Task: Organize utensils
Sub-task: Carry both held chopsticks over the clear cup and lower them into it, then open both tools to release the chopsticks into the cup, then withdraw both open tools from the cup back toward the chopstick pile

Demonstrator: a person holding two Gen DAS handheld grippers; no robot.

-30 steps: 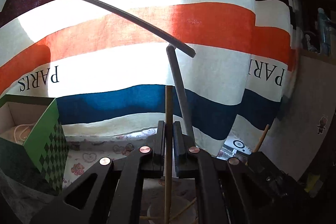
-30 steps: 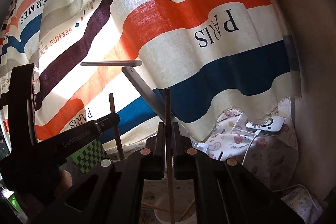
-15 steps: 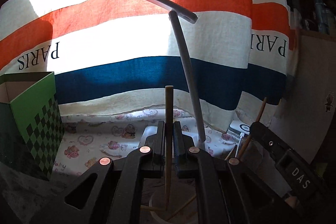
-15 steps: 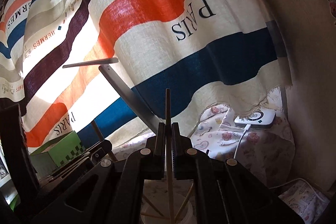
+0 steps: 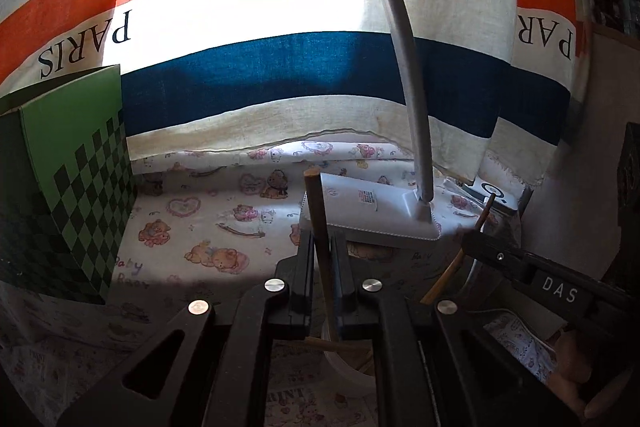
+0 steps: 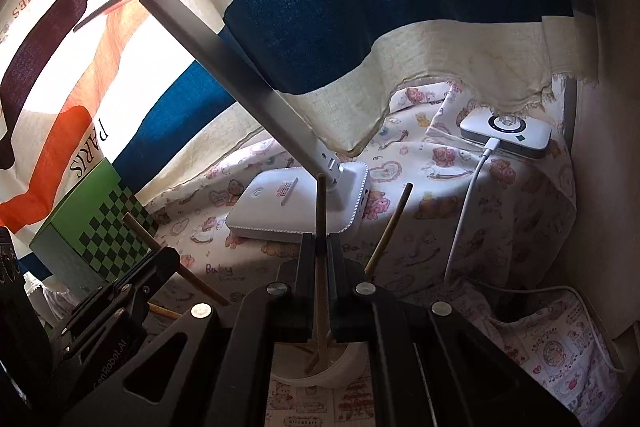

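My left gripper (image 5: 322, 241) is shut on a wooden chopstick (image 5: 316, 203) that stands nearly upright between its pads. The stick's lower end reaches down over a white cup (image 5: 344, 363) holding other sticks. My right gripper (image 6: 320, 243) is shut on a second chopstick (image 6: 320, 203), whose lower end goes into the same cup (image 6: 340, 371). A loose chopstick (image 6: 390, 227) leans out of the cup to the right. The right gripper (image 5: 474, 241) shows at the right of the left wrist view. The left gripper (image 6: 166, 257) and its chopstick (image 6: 138, 227) show at the left of the right wrist view.
A green checkered box (image 5: 72, 187) stands at the left. A white desk lamp base (image 6: 296, 203) with a slanted grey arm sits just beyond the cup. A white charger (image 6: 506, 133) with a cable lies at the back right. A striped curtain hangs behind; a wall closes the right side.
Both grippers have sunk and tipped downward, so the tablecloth, lamp base and cup have come into view. Each chopstick has stayed gripped and come down toward the cup.
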